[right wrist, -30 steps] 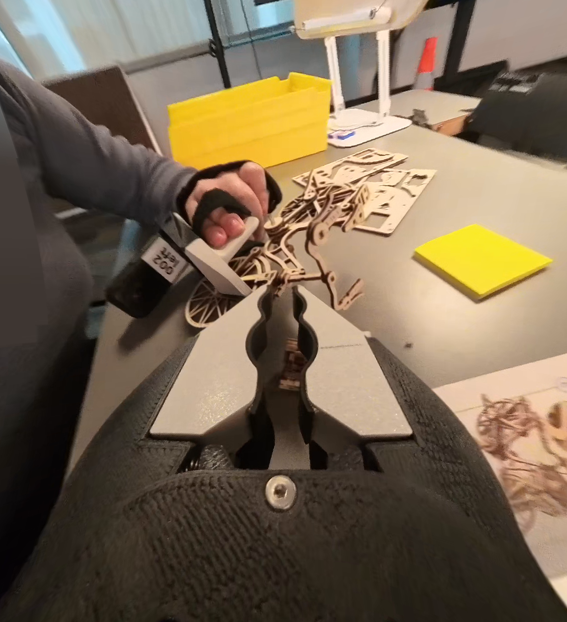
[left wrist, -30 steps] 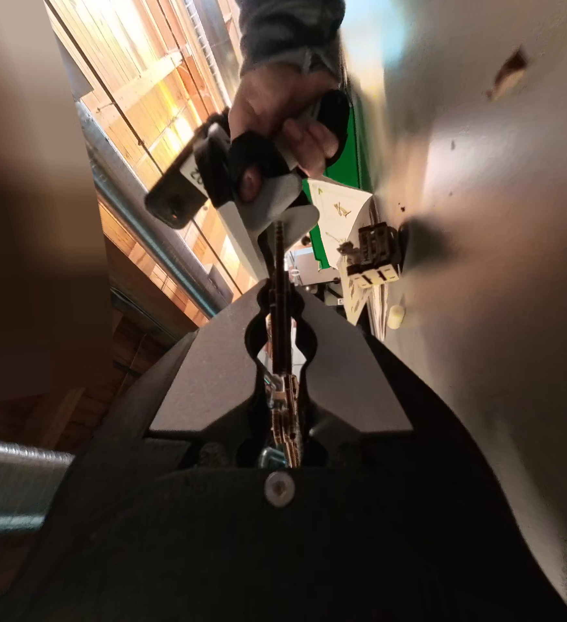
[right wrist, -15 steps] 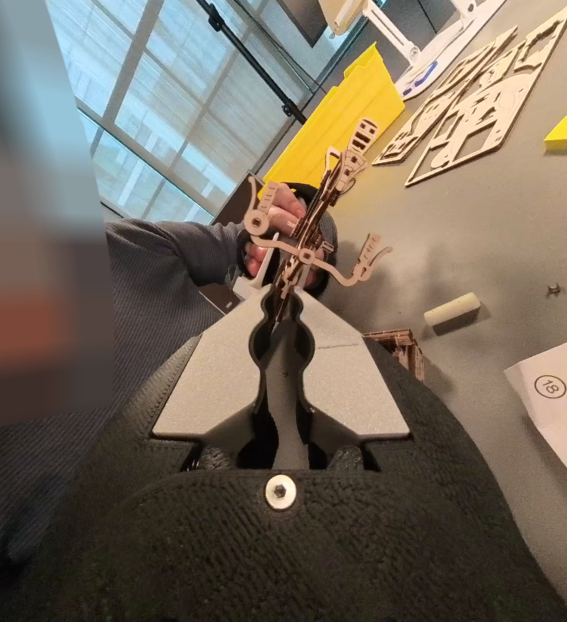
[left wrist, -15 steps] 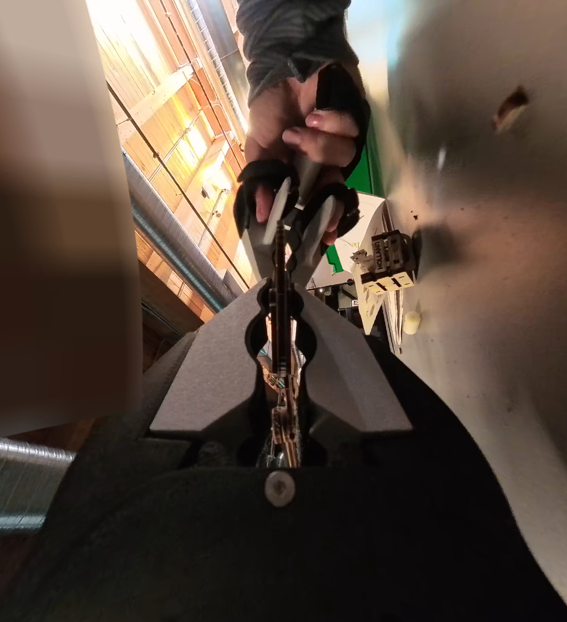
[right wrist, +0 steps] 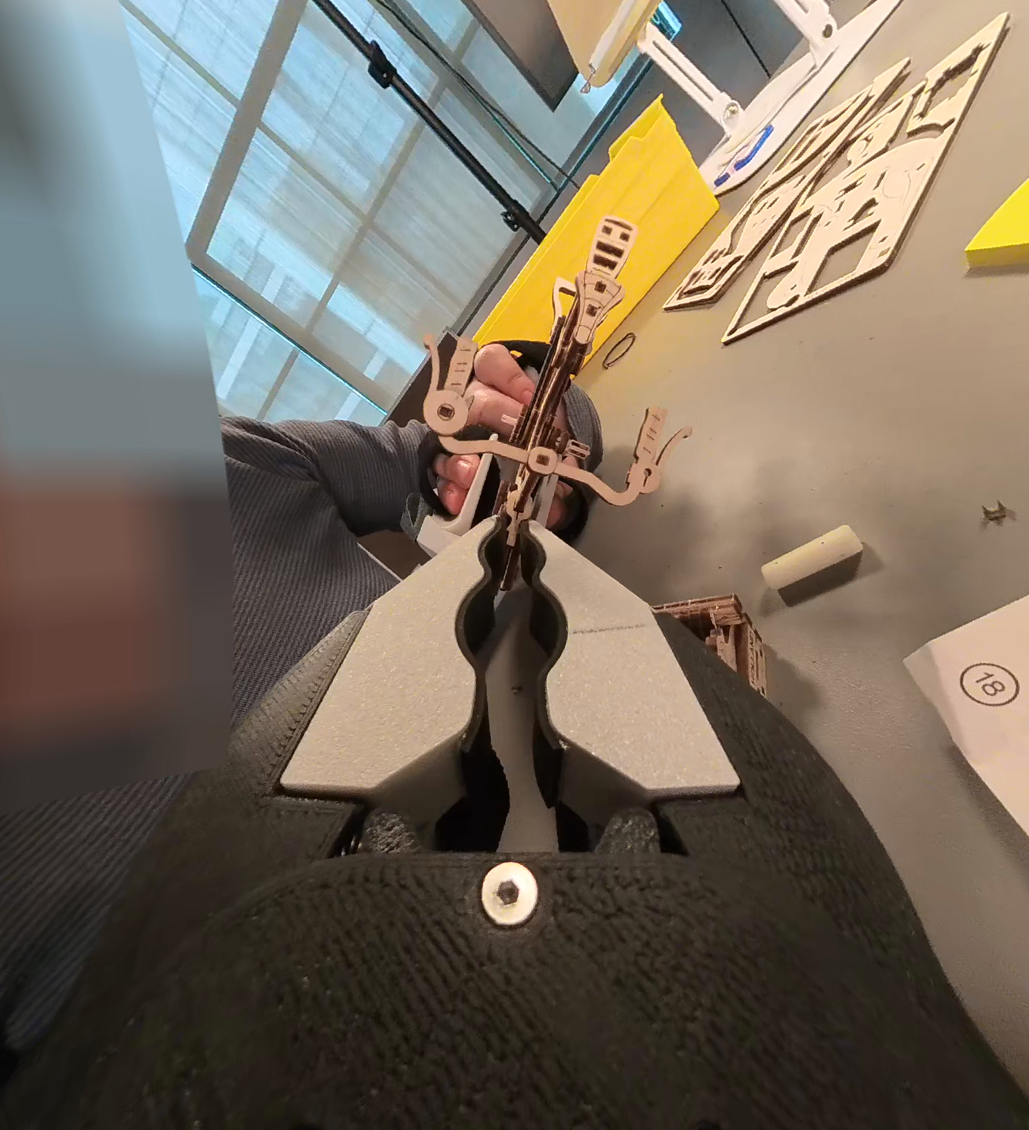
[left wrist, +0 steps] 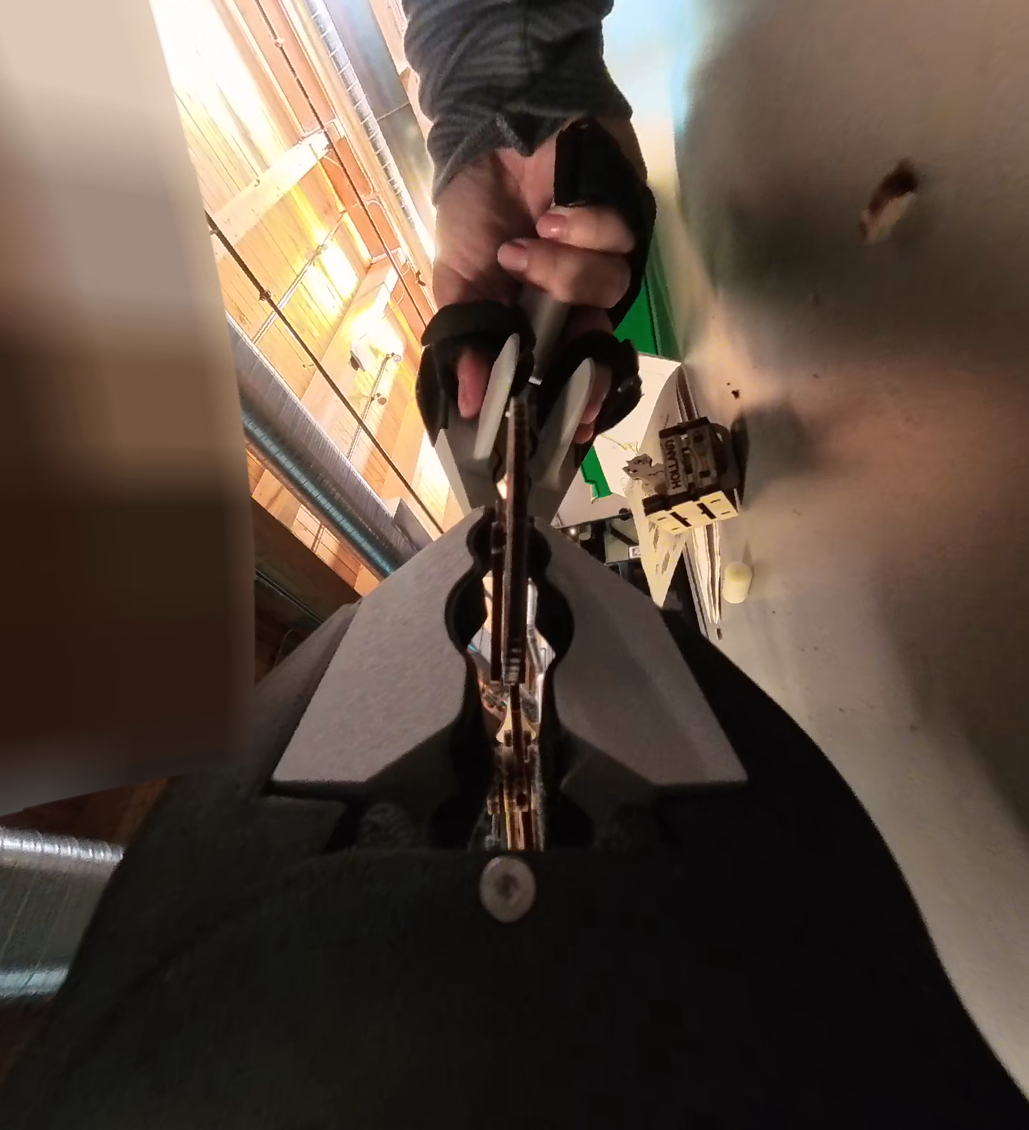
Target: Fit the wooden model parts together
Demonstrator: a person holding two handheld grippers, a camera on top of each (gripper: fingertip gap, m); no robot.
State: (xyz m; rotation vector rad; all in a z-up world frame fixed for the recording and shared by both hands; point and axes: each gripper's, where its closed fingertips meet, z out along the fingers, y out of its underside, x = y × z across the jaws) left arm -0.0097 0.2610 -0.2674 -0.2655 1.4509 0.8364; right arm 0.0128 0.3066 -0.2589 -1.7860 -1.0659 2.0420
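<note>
- At centre of both wrist views, the wooden model (right wrist: 551, 428) is held in the air above the grey table (right wrist: 836, 465), pinched from both ends.
- Left gripper (left wrist: 515, 526) is clenched on the model's flat layered body, seen edge-on between its fingers (left wrist: 389, 672).
- Right gripper (right wrist: 515, 535) is clamped on the model's lower end at 12 o'clock of its tips; handlebar-like curved arms stick out at 9 and 3 o'clock.
- Right hand (left wrist: 530, 257) shows at 12 o'clock in the left view, left hand (right wrist: 487, 416) behind the model in the right view.
- Handling guess: light, stiff thin plywood, brittle at the thin curved arms and pegs; take hold on the thick stacked core, never the arms, and squeeze across the flat faces.
- Spare cut-out sheets (right wrist: 823, 202) lie at 1 o'clock, a white peg (right wrist: 811, 556) at 3 o'clock, a small wooden block (right wrist: 726, 636) near the right gripper, a yellow bin (right wrist: 622, 226) beyond.
</note>
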